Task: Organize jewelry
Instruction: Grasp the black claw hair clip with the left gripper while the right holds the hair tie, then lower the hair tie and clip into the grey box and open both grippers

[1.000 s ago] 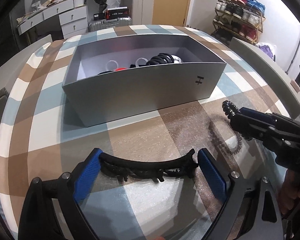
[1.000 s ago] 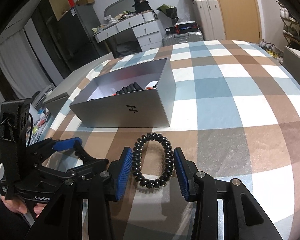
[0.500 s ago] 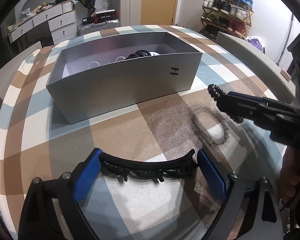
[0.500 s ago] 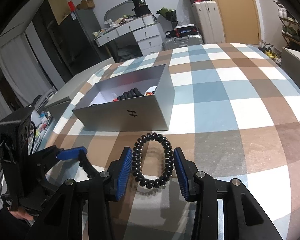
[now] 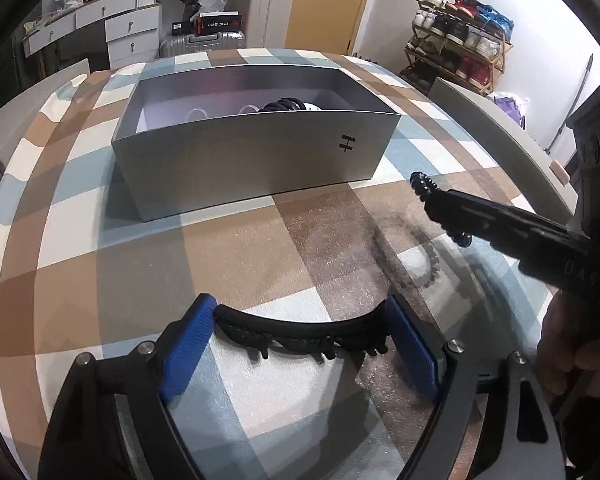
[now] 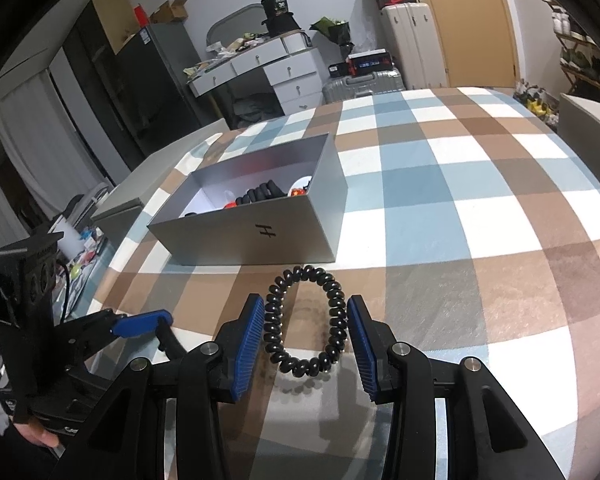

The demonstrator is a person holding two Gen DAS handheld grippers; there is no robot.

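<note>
Now your left gripper has just been closing its jaws on the springy, light black hair clip spanning them; grip its ends. Your right gripper clamps the soft coil bracelet, the grey box just beyond.

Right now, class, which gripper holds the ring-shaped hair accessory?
The right gripper, pinching the black spiral hair tie; the left gripper holds a long curved black hair clip.

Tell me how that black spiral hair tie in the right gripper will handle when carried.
The spiral hair tie is likely springy: it keeps a ring shape, squeezed to an oval between the right hand-held gripper pads. Probably light. Its bumpy coils should resist slipping.
</note>
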